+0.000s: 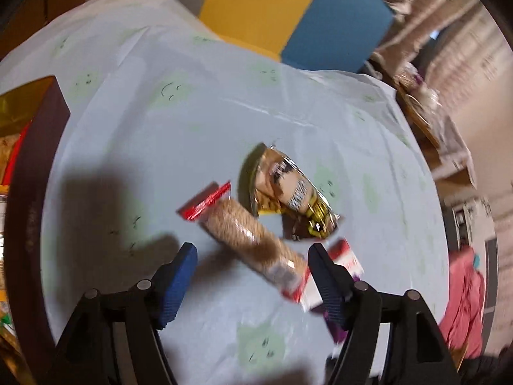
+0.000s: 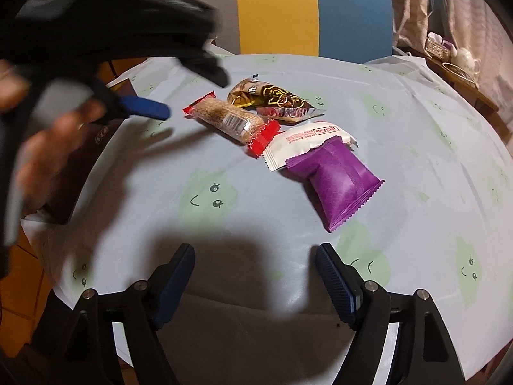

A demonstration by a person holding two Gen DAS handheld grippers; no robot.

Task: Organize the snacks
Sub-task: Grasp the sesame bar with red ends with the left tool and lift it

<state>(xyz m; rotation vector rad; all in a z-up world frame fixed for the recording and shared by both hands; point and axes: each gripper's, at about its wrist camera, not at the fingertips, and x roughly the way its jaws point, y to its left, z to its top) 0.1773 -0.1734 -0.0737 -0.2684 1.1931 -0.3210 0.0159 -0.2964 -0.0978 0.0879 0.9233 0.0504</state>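
Observation:
Several snacks lie in a cluster on the table. A clear cereal bar with red ends (image 1: pixel 247 234) (image 2: pixel 231 120) lies just ahead of my open, empty left gripper (image 1: pixel 253 256). Behind it is a gold and brown packet (image 1: pixel 288 195) (image 2: pixel 272 99). A white packet (image 2: pixel 307 141) (image 1: pixel 346 263) and a purple packet (image 2: pixel 336 183) lie to the right. My right gripper (image 2: pixel 256 263) is open and empty, well short of the snacks. The left gripper (image 2: pixel 147 107) also shows in the right wrist view, hovering left of the cereal bar.
A dark brown box (image 1: pixel 29 192) (image 2: pixel 86 160) with snacks inside stands at the table's left edge. The table has a pale blue cloth (image 2: pixel 224 208) with green faces. A yellow and blue chair back (image 2: pixel 314 9) stands behind the table. A cluttered side table (image 2: pixel 455 61) is at the right.

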